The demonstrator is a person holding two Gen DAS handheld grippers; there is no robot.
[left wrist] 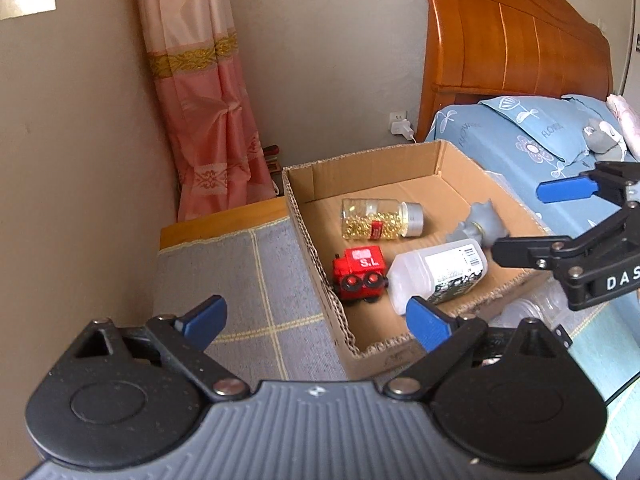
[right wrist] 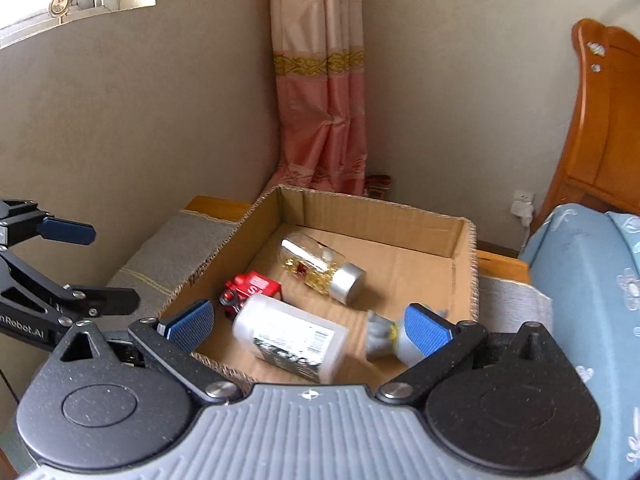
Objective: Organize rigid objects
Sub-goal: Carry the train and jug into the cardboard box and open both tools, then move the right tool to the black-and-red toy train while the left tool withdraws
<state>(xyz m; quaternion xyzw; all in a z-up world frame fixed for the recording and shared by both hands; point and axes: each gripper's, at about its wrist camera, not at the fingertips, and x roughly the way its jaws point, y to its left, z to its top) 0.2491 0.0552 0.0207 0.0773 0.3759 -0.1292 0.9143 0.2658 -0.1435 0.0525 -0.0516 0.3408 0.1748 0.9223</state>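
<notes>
The brown corrugated cardboard box [left wrist: 316, 264] looks matt and rough at its cut edges. Inside, ahead of the jaws, lie a clear glossy glass jar [left wrist: 376, 218] with a smooth metal cap, a shiny red plastic toy train [left wrist: 360, 274] and a translucent white plastic bottle [left wrist: 436, 274].

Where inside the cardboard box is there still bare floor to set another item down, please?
The back of the cardboard box is free: bare floor between the far wall and the glass jar, plus the far right corner. The front is crowded: red toy train, white bottle and grey figurine lie close together. A small bare patch remains at the front wall, below the train.
</notes>
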